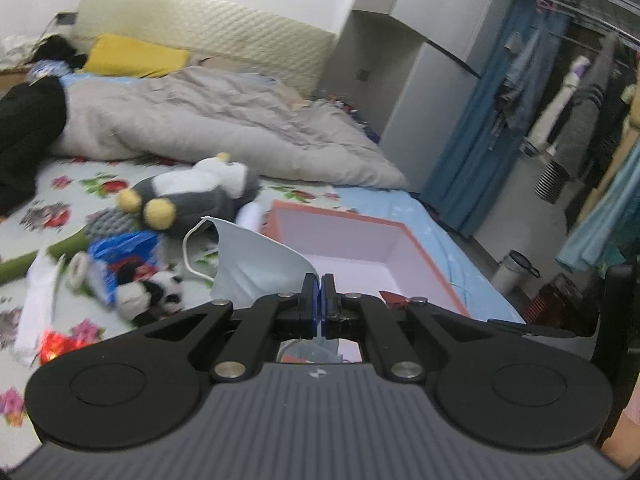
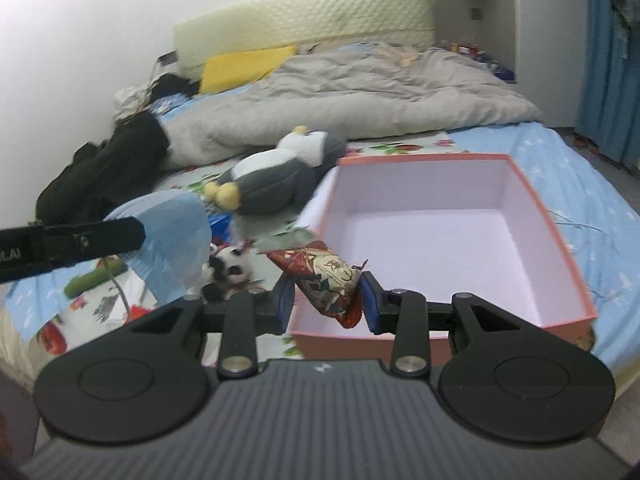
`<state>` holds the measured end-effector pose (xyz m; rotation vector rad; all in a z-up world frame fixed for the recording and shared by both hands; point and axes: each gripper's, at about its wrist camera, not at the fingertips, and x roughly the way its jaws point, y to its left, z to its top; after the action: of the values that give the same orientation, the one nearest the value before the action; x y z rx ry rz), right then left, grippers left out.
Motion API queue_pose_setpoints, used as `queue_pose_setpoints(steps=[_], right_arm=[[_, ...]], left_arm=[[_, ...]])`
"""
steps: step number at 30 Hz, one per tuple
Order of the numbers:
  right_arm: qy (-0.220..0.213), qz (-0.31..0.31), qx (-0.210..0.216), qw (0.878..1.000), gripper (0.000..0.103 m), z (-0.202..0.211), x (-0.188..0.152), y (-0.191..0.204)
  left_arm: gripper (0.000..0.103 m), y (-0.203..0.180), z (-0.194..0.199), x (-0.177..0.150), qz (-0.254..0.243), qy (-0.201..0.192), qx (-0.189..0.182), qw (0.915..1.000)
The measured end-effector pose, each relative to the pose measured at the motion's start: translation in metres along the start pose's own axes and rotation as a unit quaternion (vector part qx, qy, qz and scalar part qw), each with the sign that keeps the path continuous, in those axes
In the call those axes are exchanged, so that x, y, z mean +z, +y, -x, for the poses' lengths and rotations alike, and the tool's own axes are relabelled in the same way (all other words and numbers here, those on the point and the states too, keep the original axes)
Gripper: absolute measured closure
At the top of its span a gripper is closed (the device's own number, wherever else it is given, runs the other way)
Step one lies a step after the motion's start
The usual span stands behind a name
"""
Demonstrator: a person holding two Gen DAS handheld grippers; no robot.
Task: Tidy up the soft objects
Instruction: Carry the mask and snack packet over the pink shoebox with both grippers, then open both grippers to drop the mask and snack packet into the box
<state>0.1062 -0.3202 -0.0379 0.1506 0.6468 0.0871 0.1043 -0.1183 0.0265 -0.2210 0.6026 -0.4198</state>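
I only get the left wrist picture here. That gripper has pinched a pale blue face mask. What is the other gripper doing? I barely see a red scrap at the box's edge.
Observer: The right gripper is clamped on a small red patterned pouch, held over the near wall of the pink box.
Operator: Is anything in the box yet?
Observer: No, its pale floor is bare all the way across.
Operator: Where is my mask from there?
Observer: The face mask hangs left of the box, above the little panda toy.

box (image 2: 436, 240) interior open, penguin plush (image 2: 276, 176) beside
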Motion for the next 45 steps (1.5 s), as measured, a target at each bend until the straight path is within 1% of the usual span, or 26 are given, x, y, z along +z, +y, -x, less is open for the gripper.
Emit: queue_pose_setpoints(steps=[5, 8, 11, 15, 16, 19, 22, 23, 26, 28, 30, 32, 33, 34, 35, 36, 37, 38, 42, 45], right_arm=[[-0.004, -0.010, -0.029, 1.000, 0.064, -0.008, 0.014, -0.032], [-0.001, -0.022, -0.044, 0.999, 0.064, -0.018, 0.025, -0.054], [0.013, -0.038, -0.056, 0.998, 0.064, -0.034, 0.035, -0.077], [0.049, -0.058, -0.070, 0.995, 0.064, -0.061, 0.040, -0.106], [0.058, -0.059, -0.076, 0.994, 0.064, -0.068, 0.041, -0.111], [0.087, -0.064, -0.079, 0.991, 0.064, -0.087, 0.038, -0.122], [0.114, -0.058, -0.092, 0.987, 0.064, -0.107, 0.032, -0.129], [0.121, -0.061, -0.093, 0.986, 0.064, -0.109, 0.030, -0.131], [0.133, -0.068, -0.090, 0.985, 0.063, -0.117, 0.025, -0.135], [0.138, -0.063, -0.090, 0.984, 0.063, -0.118, 0.022, -0.136], [0.138, -0.065, -0.089, 0.984, 0.063, -0.117, 0.022, -0.138], [0.135, -0.069, -0.088, 0.985, 0.060, -0.116, 0.023, -0.142], [0.135, -0.073, -0.085, 0.985, 0.060, -0.116, 0.023, -0.143], [0.135, -0.077, -0.083, 0.984, 0.058, -0.116, 0.023, -0.145], [0.134, -0.082, -0.080, 0.984, 0.052, -0.115, 0.023, -0.146], [0.132, -0.083, -0.078, 0.985, 0.048, -0.114, 0.023, -0.146], [0.129, -0.082, -0.076, 0.985, 0.041, -0.112, 0.023, -0.146], [0.128, -0.082, -0.073, 0.986, 0.039, -0.111, 0.022, -0.145], [0.115, -0.078, -0.075, 0.987, 0.039, -0.100, 0.019, -0.140], [0.095, -0.073, -0.076, 0.990, 0.039, -0.086, 0.018, -0.133]], left_arm=[[0.101, -0.026, -0.033, 0.021, -0.038, 0.006, -0.019, 0.9991], [0.101, -0.039, -0.063, 0.037, -0.051, 0.020, -0.038, 0.9978], [0.101, -0.051, -0.103, 0.051, -0.068, 0.057, -0.056, 0.9945], [0.101, -0.066, -0.159, 0.061, -0.097, 0.106, -0.050, 0.9884], [0.101, -0.070, -0.173, 0.061, -0.099, 0.124, -0.052, 0.9859], [0.101, -0.075, -0.212, 0.059, -0.088, 0.176, -0.056, 0.9789], [0.101, -0.075, -0.249, 0.051, -0.076, 0.225, -0.054, 0.9698], [0.101, -0.075, -0.259, 0.048, -0.068, 0.237, -0.051, 0.9678], [0.101, -0.073, -0.276, 0.038, -0.059, 0.256, -0.045, 0.9640], [0.101, -0.072, -0.281, 0.033, -0.052, 0.266, -0.042, 0.9617], [0.100, -0.071, -0.284, 0.032, -0.059, 0.269, -0.030, 0.9610], [0.100, -0.069, -0.286, 0.031, -0.050, 0.273, -0.034, 0.9600], [0.097, -0.069, -0.283, 0.031, -0.049, 0.276, -0.034, 0.9592], [0.090, -0.069, -0.281, 0.031, -0.052, 0.276, -0.031, 0.9593], [0.085, -0.069, -0.277, 0.032, -0.057, 0.272, -0.027, 0.9602], [0.075, -0.070, -0.274, 0.034, -0.063, 0.266, -0.024, 0.9616], [0.070, -0.070, -0.271, 0.035, -0.066, 0.259, -0.024, 0.9632], [0.070, -0.070, -0.268, 0.035, -0.066, 0.254, -0.026, 0.9646], [0.070, -0.070, -0.252, 0.039, -0.071, 0.236, -0.028, 0.9687], [0.070, -0.070, -0.231, 0.043, -0.078, 0.207, -0.028, 0.9748]])
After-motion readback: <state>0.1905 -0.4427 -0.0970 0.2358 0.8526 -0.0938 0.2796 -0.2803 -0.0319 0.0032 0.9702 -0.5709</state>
